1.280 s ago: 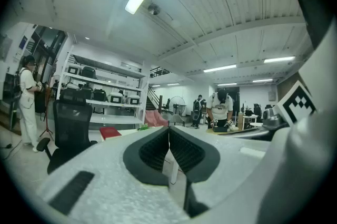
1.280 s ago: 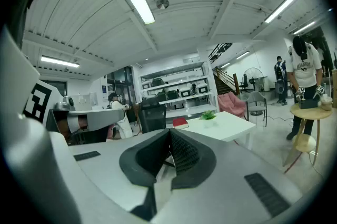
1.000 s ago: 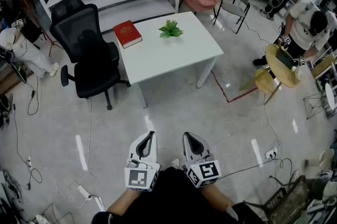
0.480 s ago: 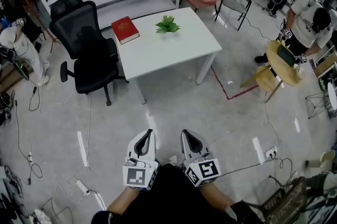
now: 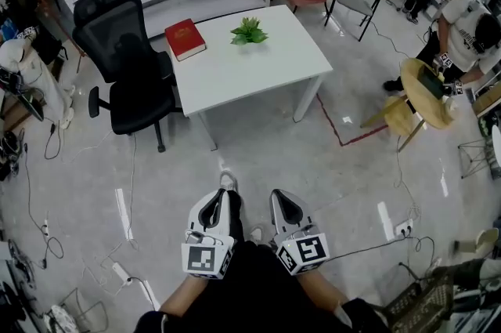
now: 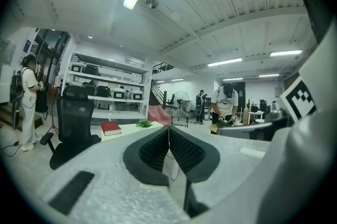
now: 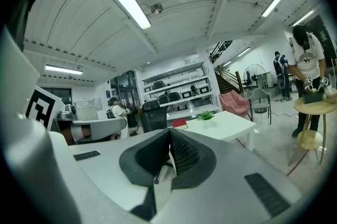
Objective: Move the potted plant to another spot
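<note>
On table (image 5: 258,77), potted plant (image 5: 249,31), left tongs (image 5: 222,198), right tongs (image 5: 279,198) closed

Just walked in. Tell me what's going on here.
A person holds a gripper in each hand, low in front of the body. The left gripper and the right gripper are both shut and empty. The plant sits on the white table across the floor, near a red book and well beyond the grippers. Nothing has been picked up; the move has not yet begun.
</note>
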